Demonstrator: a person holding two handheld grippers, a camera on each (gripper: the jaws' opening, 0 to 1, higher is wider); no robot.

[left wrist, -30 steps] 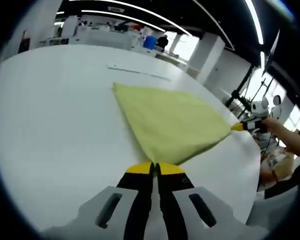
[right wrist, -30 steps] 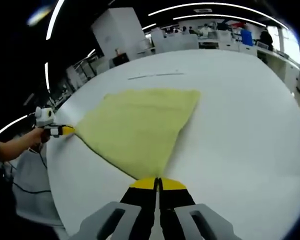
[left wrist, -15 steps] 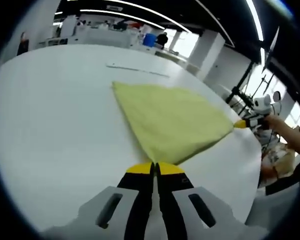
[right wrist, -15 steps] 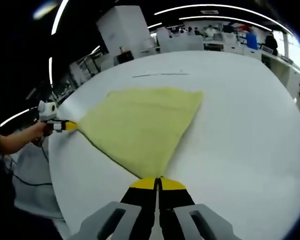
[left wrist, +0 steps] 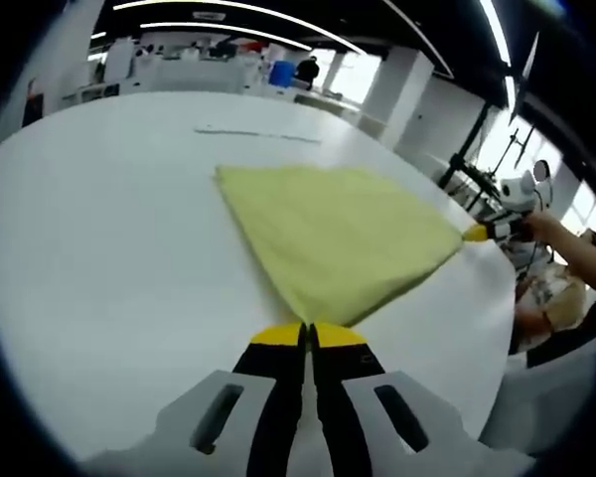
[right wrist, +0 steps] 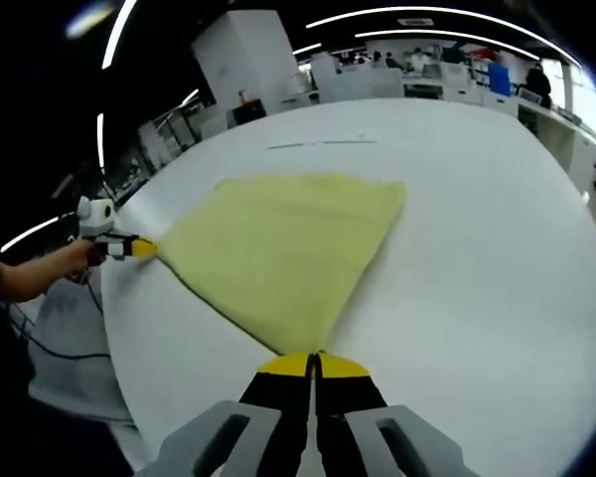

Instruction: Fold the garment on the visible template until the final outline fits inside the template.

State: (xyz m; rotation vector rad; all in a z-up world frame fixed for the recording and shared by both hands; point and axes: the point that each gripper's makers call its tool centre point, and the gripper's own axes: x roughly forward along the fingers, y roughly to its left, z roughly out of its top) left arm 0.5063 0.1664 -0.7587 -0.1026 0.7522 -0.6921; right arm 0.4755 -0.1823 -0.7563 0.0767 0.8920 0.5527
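A pale yellow garment [left wrist: 338, 234] lies spread flat on the white table [left wrist: 109, 258], drawn out to two pointed corners. My left gripper [left wrist: 308, 333] is shut on the near corner, its yellow-tipped jaws pressed together. The right gripper [left wrist: 474, 235] pinches the far right corner, held by a person's hand. In the right gripper view the same garment [right wrist: 278, 248] runs from my right gripper [right wrist: 313, 360], shut on its corner, to the left gripper [right wrist: 144, 248] at the left. A thin dark line [left wrist: 258, 134] marks the table beyond the cloth.
The table's rounded edge [left wrist: 497, 328] drops off close to the right of the cloth. A grey cloth or cover and cables [right wrist: 70, 348] sit beside the table's left edge. Desks and people stand far behind [right wrist: 427, 70].
Both views have shifted slightly. The garment stays stretched between the two shut grippers, with its shape almost the same.
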